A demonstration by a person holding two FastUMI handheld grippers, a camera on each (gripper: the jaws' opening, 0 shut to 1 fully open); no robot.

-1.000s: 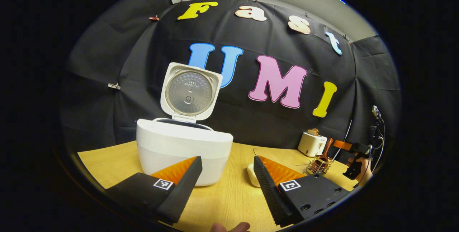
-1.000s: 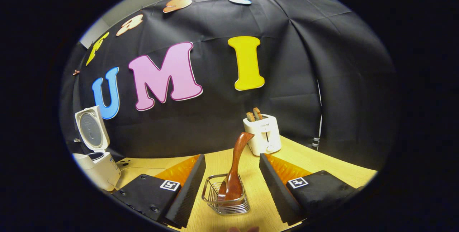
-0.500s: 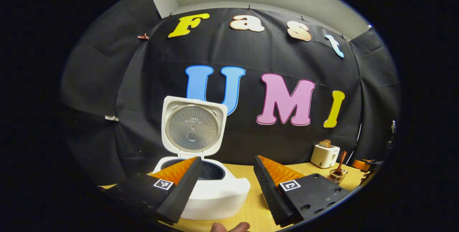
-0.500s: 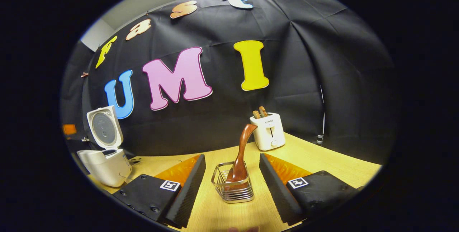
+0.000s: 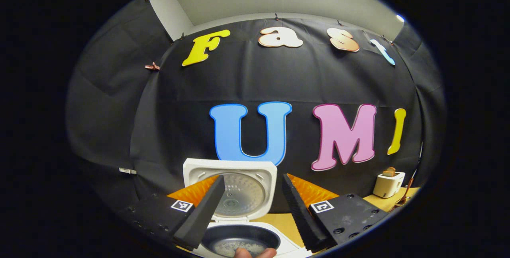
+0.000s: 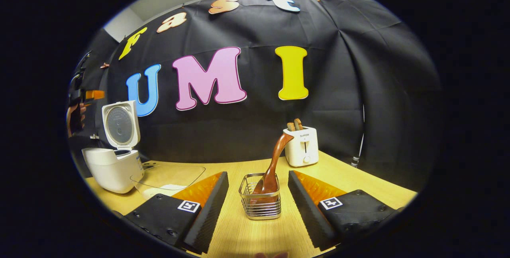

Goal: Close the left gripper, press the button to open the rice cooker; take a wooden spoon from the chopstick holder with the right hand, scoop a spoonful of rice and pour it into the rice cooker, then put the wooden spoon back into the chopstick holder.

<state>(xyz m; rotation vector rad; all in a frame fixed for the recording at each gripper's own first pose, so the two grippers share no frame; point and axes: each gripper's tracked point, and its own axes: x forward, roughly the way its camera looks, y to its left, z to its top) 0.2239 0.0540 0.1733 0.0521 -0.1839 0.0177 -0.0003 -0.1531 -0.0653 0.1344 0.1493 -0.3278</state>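
In the right gripper view, the right gripper (image 6: 255, 204), fingers apart and holding nothing, faces the wire holder (image 6: 259, 201) on the table (image 6: 358, 180), a wooden spoon (image 6: 273, 166) leaning in it. A toaster (image 6: 301, 146) stands behind; the cooker (image 6: 113, 162), lid up, sits far left. In the left gripper view, the left gripper (image 5: 251, 210), fingers apart, hangs above the open cooker (image 5: 239, 242), with rice in its pot (image 5: 235, 247) and its raised lid (image 5: 243, 192) beyond.
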